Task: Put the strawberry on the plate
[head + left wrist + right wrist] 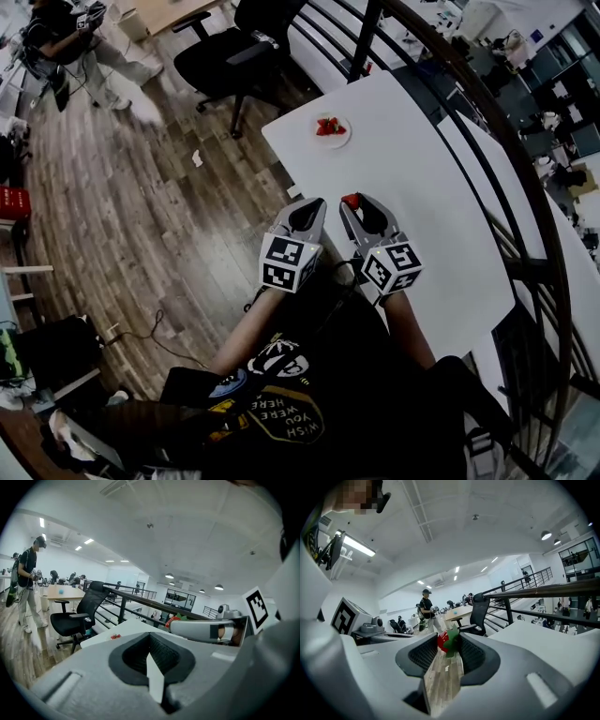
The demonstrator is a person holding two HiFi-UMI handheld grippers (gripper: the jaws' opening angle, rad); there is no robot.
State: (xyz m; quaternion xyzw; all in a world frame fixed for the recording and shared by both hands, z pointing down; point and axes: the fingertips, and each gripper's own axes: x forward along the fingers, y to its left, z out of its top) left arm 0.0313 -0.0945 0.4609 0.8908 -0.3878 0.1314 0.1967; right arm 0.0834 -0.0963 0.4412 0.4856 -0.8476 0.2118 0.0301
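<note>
A small white plate sits near the far corner of the white table, with red strawberries on it. My right gripper is over the table's near left part, well short of the plate, and is shut on a red strawberry with green leaves, pinched at the jaw tips. My left gripper hangs just left of it, by the table's left edge, with its jaws together and nothing between them. The left gripper view shows the plate far ahead and the held strawberry.
A black office chair stands beyond the table's far corner on the wood floor. A dark metal railing curves along the table's right side. A person stands far off at the upper left.
</note>
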